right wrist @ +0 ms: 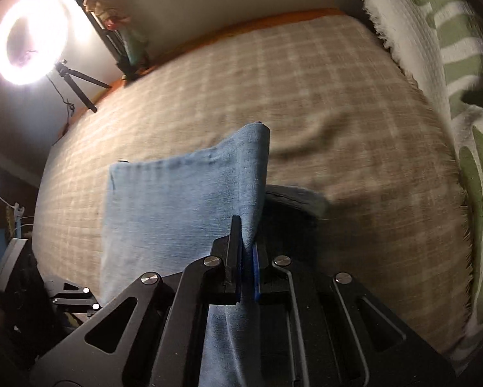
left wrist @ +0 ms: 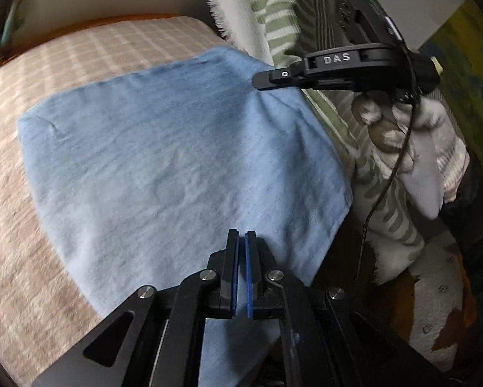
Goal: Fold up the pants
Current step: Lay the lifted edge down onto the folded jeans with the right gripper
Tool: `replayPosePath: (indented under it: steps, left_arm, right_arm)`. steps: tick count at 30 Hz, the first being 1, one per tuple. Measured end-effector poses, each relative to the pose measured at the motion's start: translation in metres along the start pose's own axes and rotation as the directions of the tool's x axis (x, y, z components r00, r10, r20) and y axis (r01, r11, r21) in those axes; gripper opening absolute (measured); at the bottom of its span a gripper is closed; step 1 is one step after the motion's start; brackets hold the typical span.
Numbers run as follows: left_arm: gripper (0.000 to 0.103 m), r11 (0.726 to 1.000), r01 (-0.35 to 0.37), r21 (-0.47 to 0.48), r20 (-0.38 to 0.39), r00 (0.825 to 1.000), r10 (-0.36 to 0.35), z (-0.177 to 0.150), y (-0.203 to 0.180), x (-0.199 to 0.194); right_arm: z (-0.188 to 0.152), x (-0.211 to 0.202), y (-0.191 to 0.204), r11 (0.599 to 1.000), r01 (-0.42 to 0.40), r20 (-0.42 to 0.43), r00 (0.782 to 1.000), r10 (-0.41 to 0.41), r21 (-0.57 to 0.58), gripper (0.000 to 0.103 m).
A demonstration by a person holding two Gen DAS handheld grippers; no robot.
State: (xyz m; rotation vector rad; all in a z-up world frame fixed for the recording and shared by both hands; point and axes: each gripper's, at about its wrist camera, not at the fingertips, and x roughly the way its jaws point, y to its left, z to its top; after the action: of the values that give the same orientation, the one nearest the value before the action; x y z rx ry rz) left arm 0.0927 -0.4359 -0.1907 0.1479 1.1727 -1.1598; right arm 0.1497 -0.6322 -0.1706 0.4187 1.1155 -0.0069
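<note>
The light blue pants hang spread between my two grippers above a beige checked bed cover. My left gripper is shut on the near edge of the pants. My right gripper is shut on a bunched edge of the pants, which rise in front of it. In the left wrist view the right gripper shows side-on at the far right corner of the cloth, held by a gloved hand.
The bed cover fills the right wrist view. A green and white striped blanket lies along the right side. A ring light on a tripod stands at far left. A patterned rug lies below right.
</note>
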Motion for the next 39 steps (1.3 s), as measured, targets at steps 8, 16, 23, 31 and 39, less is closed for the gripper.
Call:
replayPosePath:
  steps: [8, 16, 23, 31, 39]
  left_arm:
    - [0.001, 1.0, -0.006, -0.004, -0.032, 0.999, 0.006, -0.004, 0.009, 0.007]
    - [0.001, 0.999, -0.048, 0.009, -0.031, 0.998, 0.048, -0.011, -0.001, 0.005]
    - [0.001, 0.997, -0.07, 0.021, -0.048, 0.996, 0.071, -0.023, -0.007, -0.005]
    - [0.001, 0.988, -0.152, 0.036, -0.05, 0.987, 0.154, -0.039, -0.001, -0.024]
    - [0.001, 0.986, -0.164, 0.043, -0.073, 0.983, 0.167, -0.052, -0.001, -0.029]
  right_arm:
    - [-0.037, -0.011, -0.033, 0.98, -0.153, 0.054, 0.988, 0.147, 0.131, 0.021]
    - [-0.107, -0.02, -0.03, 0.979, -0.16, -0.012, 0.987, 0.162, 0.124, 0.028]
    - [-0.111, -0.037, -0.013, 0.988, -0.132, -0.024, 0.991, 0.135, 0.085, 0.006]
    - [-0.115, -0.037, 0.001, 0.997, 0.081, -0.016, 0.997, -0.081, -0.005, 0.006]
    - [-0.115, -0.066, 0.009, 0.995, 0.1, 0.124, 0.987, -0.101, 0.014, 0.04]
